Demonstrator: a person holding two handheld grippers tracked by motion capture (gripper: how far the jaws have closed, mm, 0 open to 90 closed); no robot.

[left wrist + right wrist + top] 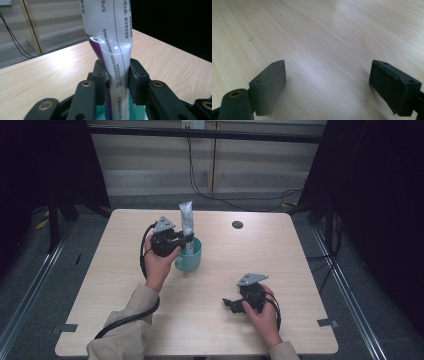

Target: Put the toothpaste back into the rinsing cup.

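A white tube with purple print (186, 222) stands upright in a teal cup (190, 258) near the middle of the table. My left gripper (186, 240) is shut on the tube's lower part, just above the cup's rim. In the left gripper view the tube (113, 50) is squeezed between the two black pads (136, 77), with the cup's teal rim (135, 112) below. My right gripper (231, 304) rests low over the table's near right part, jaws wide apart, nothing between its pads (268, 85).
The light wooden table (280, 255) has a small dark round hole (237, 224) near its far edge. Black cables (127, 320) trail from both grippers. Dark curtains and frame posts flank the table.
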